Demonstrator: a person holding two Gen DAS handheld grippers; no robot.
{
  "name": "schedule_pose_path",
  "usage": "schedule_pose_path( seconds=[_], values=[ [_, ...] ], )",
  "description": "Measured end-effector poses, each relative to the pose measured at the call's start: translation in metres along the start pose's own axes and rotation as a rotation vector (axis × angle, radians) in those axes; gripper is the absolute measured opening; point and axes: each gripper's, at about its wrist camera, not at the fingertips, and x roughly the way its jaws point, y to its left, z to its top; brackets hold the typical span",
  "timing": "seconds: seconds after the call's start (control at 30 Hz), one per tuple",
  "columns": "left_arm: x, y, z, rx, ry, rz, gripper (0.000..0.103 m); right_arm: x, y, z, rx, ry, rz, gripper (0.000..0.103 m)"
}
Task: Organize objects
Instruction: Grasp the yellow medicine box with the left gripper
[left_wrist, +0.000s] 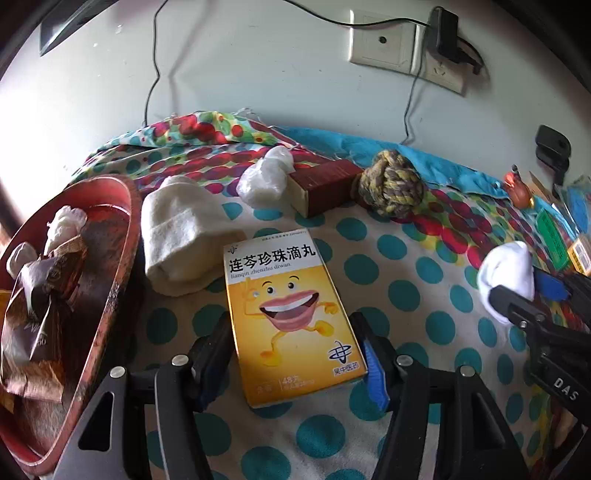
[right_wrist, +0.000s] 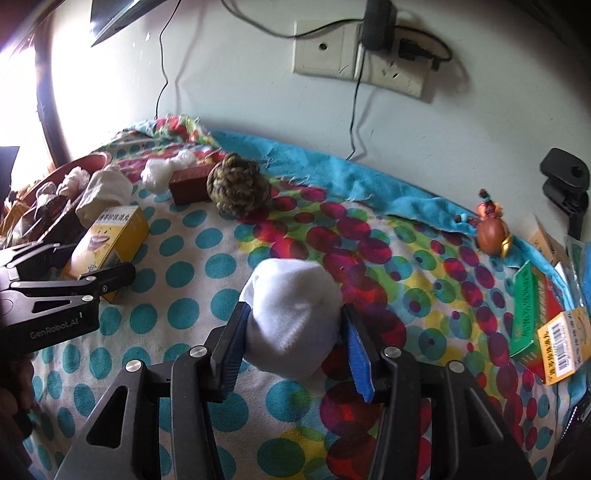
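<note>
While the left gripper (left_wrist: 295, 354) straddles the yellow medicine box (left_wrist: 291, 317), its jaws stand spread at the box's two long sides; whether the pads touch the box I cannot tell. That box lies on the polka-dot cloth (left_wrist: 413, 295), just right of a rolled cream sock (left_wrist: 181, 240) and a red bowl (left_wrist: 122, 266) of wrappers. Farther right, the right gripper (right_wrist: 293, 339) pinches a balled white sock (right_wrist: 291, 317) above the cloth. Near the wall sit a rope knot ball (right_wrist: 238, 188) and a dark red box (right_wrist: 188, 184).
</note>
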Motion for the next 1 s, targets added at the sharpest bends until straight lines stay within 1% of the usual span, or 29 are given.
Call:
schedule_pose_path(
  seconds=[0.07,0.17,0.27,0.33,0.4,0.47,0.53,0.6,0.63,0.73,0.83,1.0],
  values=[
    [0.001,0.001,0.000,0.009,0.003,-0.014,0.063,0.002,0.004,0.000,-0.013,0.012,-0.008,0.045],
    [0.001,0.000,0.000,0.014,0.003,-0.008,0.063,0.002,0.003,-0.001,-0.007,0.015,-0.005,0.045],
    [0.001,0.000,0.001,0.013,0.003,-0.005,0.064,0.004,-0.002,-0.002,0.021,0.023,0.005,0.050],
    [0.001,0.001,0.001,0.011,0.004,-0.008,0.064,0.005,-0.004,-0.002,0.031,0.026,0.013,0.051],
    [0.001,0.001,0.001,0.013,0.005,-0.007,0.064,0.005,-0.004,-0.001,0.031,0.029,0.003,0.054],
    [0.000,0.002,0.001,0.012,0.005,-0.009,0.064,0.006,-0.004,-0.001,0.036,0.032,-0.009,0.060],
    [0.000,0.003,0.002,0.013,0.006,-0.009,0.064,0.007,-0.008,-0.001,0.064,0.039,0.000,0.064],
    [0.000,0.003,0.002,0.012,0.006,-0.010,0.065,0.009,-0.010,-0.001,0.075,0.047,-0.007,0.071],
    [0.000,0.003,0.002,0.012,0.006,-0.009,0.065,0.010,-0.011,-0.001,0.078,0.053,-0.016,0.078],
    [0.000,0.003,0.002,0.011,0.006,-0.011,0.065,0.010,-0.011,-0.001,0.081,0.055,-0.015,0.080],
    [0.000,0.003,0.002,0.011,0.006,-0.011,0.065,0.015,-0.015,-0.002,0.107,0.087,-0.030,0.103],
    [0.000,0.003,0.002,0.011,0.006,-0.011,0.065,0.015,-0.014,-0.002,0.099,0.087,-0.037,0.103]
  ],
)
